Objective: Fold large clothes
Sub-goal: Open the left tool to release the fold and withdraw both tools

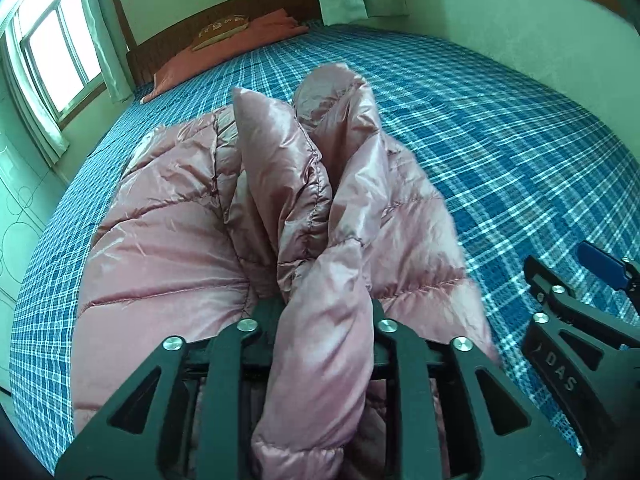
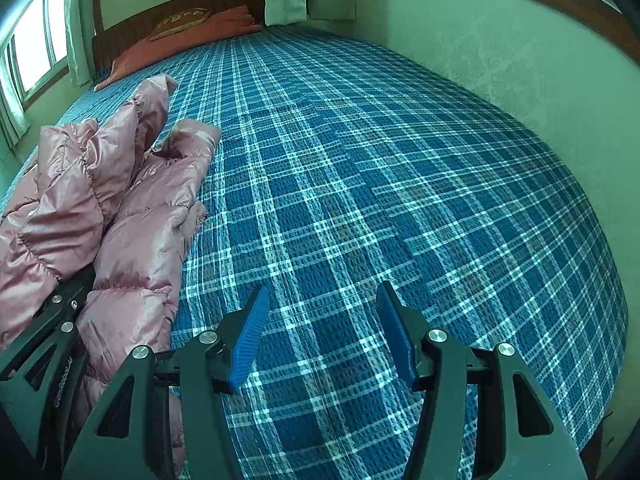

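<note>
A shiny pink puffer jacket (image 1: pixel 192 216) lies bunched on the bed's blue plaid cover (image 1: pixel 480 140). My left gripper (image 1: pixel 324 312) is shut on a fold of the jacket, which hangs down between its jaws and hides the pads. The jacket also shows at the left of the right wrist view (image 2: pixel 120 208), with the left gripper (image 2: pixel 68 300) under it. My right gripper (image 2: pixel 320 332) is open and empty, its blue pads (image 2: pixel 250 340) over bare cover to the right of the jacket. It shows at the right edge of the left wrist view (image 1: pixel 580 280).
An orange pillow (image 2: pixel 192 32) lies at the wooden headboard (image 2: pixel 180 4). A window (image 1: pixel 56 48) with curtains is on the left, and a wall (image 2: pixel 500 48) runs along the bed's right side. The bed cover (image 2: pixel 380 160) stretches wide to the right of the jacket.
</note>
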Demonstrator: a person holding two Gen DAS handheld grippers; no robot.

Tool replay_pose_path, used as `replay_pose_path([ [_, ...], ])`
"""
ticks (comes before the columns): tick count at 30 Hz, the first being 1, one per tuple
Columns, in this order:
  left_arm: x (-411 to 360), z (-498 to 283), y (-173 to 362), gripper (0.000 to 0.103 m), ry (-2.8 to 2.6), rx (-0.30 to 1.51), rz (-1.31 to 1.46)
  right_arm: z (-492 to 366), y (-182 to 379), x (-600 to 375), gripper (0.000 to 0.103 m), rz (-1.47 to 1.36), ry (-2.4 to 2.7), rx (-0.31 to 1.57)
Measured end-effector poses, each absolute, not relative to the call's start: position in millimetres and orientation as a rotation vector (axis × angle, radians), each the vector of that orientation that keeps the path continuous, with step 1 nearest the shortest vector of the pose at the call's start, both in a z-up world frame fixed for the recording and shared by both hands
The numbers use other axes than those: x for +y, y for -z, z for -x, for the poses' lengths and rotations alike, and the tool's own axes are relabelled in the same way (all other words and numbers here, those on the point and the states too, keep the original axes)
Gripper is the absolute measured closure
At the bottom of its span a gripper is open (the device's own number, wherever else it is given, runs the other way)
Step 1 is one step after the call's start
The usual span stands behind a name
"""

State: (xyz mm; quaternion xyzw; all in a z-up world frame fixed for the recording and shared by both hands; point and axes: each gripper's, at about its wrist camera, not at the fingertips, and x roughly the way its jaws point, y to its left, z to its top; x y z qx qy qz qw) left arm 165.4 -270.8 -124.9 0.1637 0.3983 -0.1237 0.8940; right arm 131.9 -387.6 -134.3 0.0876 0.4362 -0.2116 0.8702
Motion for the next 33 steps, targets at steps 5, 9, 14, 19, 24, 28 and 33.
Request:
replay_pose_path([
  [5,-269,-147,108,0.065,0.308,0.813,-0.294,-120,129,-384,0.047,-0.156,0.457,0.91],
  [9,-263,-125,87,0.062,0.358,0.784,-0.268,-109,122,-380,0.047,-0.131,0.465,0.9],
  [14,-227,-100,62,0.055,0.402,0.764,-0.185,-98,107,-374,0.047,-0.102,0.466,0.878],
  [19,-168,-82,43,0.045,0.398,0.744,-0.062,-90,94,-360,0.047,-0.082,0.454,0.854],
  [24,-86,-102,49,0.042,0.276,0.749,0.125,-95,80,-345,0.047,-0.09,0.429,0.828],
  [28,-29,-138,70,0.042,0.204,0.805,0.318,-109,69,-338,0.047,-0.106,0.403,0.811],
  [33,11,-178,108,0.042,0.207,0.86,0.541,-134,63,-335,0.035,-0.213,0.319,0.791],
])
